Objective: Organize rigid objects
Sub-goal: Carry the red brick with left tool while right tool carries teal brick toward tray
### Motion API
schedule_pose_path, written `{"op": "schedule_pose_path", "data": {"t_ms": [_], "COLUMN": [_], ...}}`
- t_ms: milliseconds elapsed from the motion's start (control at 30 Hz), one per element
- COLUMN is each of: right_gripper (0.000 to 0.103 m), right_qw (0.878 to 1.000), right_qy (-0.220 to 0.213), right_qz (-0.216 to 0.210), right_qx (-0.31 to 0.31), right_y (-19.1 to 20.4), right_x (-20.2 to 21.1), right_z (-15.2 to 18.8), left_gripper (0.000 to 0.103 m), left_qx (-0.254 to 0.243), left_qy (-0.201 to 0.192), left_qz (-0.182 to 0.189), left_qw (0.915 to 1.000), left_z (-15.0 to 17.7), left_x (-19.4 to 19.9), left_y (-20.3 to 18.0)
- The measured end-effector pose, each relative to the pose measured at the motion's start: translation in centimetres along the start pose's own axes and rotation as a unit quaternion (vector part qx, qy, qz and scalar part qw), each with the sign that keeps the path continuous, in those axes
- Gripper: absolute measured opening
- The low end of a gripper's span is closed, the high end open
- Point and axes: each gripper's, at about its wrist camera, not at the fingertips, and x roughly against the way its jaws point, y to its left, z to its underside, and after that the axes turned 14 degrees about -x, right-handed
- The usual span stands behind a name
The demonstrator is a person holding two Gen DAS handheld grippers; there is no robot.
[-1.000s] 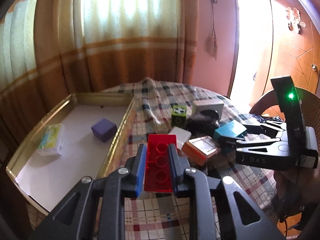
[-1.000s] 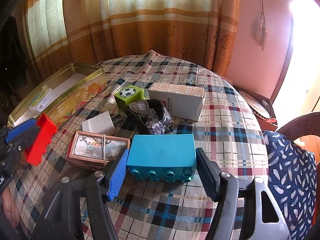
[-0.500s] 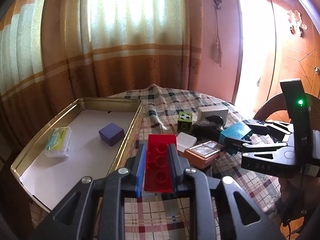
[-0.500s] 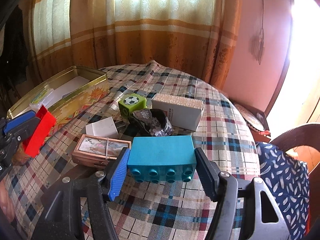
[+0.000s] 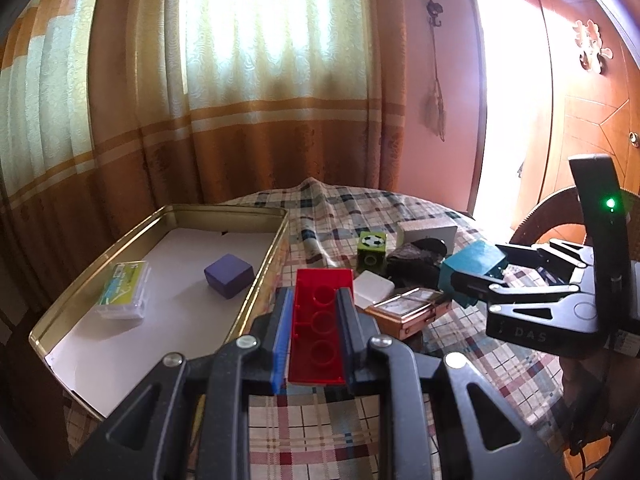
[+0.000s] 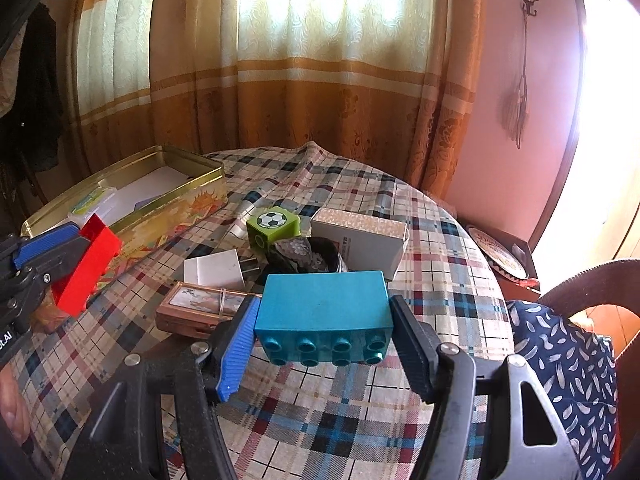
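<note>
Two hollow plastic bricks, light, rigid, slick-sided: left tongs (image 5: 314, 334) clamped across red brick (image 5: 320, 322) long sides; right tongs (image 6: 322, 344) clamped on teal brick (image 6: 324, 314) ends, tin (image 6: 180, 184) at ten o'clock.

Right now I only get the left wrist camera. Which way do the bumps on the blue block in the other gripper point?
Observer: The teal brick has its studs facing back toward the right gripper camera, and the pads press on its two ends.
Operator: What else can't I see?
Observer: The white charger has metal prongs pointing toward the dark pouch.
Operator: And the tin's outside?
Observer: The tin has a colourful picture on its side wall.
</note>
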Motion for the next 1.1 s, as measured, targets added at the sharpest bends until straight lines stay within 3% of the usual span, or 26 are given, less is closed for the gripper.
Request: {"op": "schedule_pose_path", "data": {"t_ms": [1100], "right_gripper": [0.066], "right_qw": [0.997], "right_qy": [-0.065], "right_qz": [-0.013], "right_qx": [0.026], "right_y": [0.8], "right_x": [2.5], "right_z": [0.4], "left_gripper": [0.021], "left_qx": [0.02], "left_qy": [-0.016], "left_qz": [-0.011], "left_qw": [0.9996], "left_z": [0.3], "left_x": [0.9], "left_y": [1.1]}}
